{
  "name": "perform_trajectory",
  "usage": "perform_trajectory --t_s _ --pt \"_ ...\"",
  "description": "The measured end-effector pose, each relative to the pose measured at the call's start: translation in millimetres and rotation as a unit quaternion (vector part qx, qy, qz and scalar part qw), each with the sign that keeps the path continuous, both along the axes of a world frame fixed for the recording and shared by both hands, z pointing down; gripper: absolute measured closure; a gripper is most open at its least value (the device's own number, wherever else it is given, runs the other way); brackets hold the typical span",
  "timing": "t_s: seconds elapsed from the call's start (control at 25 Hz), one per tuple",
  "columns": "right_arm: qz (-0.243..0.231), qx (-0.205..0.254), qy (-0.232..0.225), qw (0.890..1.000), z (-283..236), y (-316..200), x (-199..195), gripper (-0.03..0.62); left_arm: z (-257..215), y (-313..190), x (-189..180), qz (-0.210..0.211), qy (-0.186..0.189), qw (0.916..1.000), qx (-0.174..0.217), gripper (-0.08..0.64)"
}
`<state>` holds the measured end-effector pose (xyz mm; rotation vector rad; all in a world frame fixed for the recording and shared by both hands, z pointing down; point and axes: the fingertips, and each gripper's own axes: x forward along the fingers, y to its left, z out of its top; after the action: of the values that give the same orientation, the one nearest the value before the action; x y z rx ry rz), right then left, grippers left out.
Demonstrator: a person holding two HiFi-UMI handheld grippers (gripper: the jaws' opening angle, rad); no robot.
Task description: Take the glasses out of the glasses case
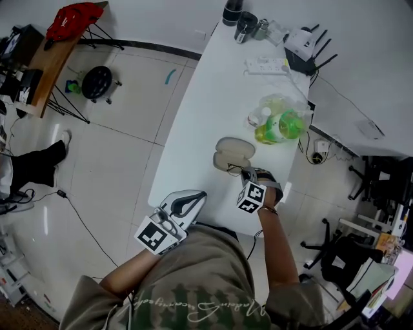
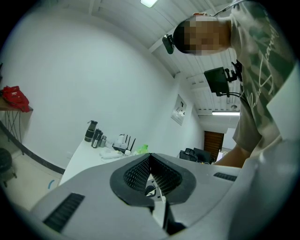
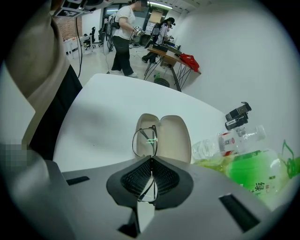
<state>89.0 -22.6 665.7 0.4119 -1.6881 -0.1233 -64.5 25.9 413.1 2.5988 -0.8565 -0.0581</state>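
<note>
A beige glasses case point(image 1: 233, 153) lies open on the white table point(image 1: 206, 97), both halves empty. The thin-framed glasses point(image 1: 235, 169) hang just in front of it, clear of the case, pinched in my right gripper point(image 1: 244, 173). In the right gripper view the jaws of the right gripper point(image 3: 151, 159) are shut on the glasses point(image 3: 144, 139), and the open case point(image 3: 168, 137) lies right behind them. My left gripper point(image 1: 197, 196) hovers at the table's near edge, left of the case, shut and holding nothing. The left gripper point(image 2: 149, 156) looks along the table, tilted upward.
Green bottles in a clear bag point(image 1: 281, 122) sit right of the case. At the far end are a power strip point(image 1: 266, 65), a router point(image 1: 301, 42) and dark flasks point(image 1: 241, 19). A black stool point(image 1: 97, 82) stands on the floor to the left. People point(image 3: 123, 37) stand far off.
</note>
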Motion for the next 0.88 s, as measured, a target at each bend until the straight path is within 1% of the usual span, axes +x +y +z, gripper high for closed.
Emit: perform_trajectory --t_s 0.56,0.72,0.88 --pt "0.001 0.001 0.003 1.0 2 11 6 0.572 1 16 3 0.002 -0.006 1.0 -0.004 0.554" --pt "0.004 0.002 0.005 1.0 0 13 8 0.572 -4 15 5 -0.002 0.006 1.0 0.004 0.554" --pt "0.006 0.008 0.009 1.0 -2 13 14 0.572 -8 15 14 0.003 0.012 0.9999 0.01 0.554"
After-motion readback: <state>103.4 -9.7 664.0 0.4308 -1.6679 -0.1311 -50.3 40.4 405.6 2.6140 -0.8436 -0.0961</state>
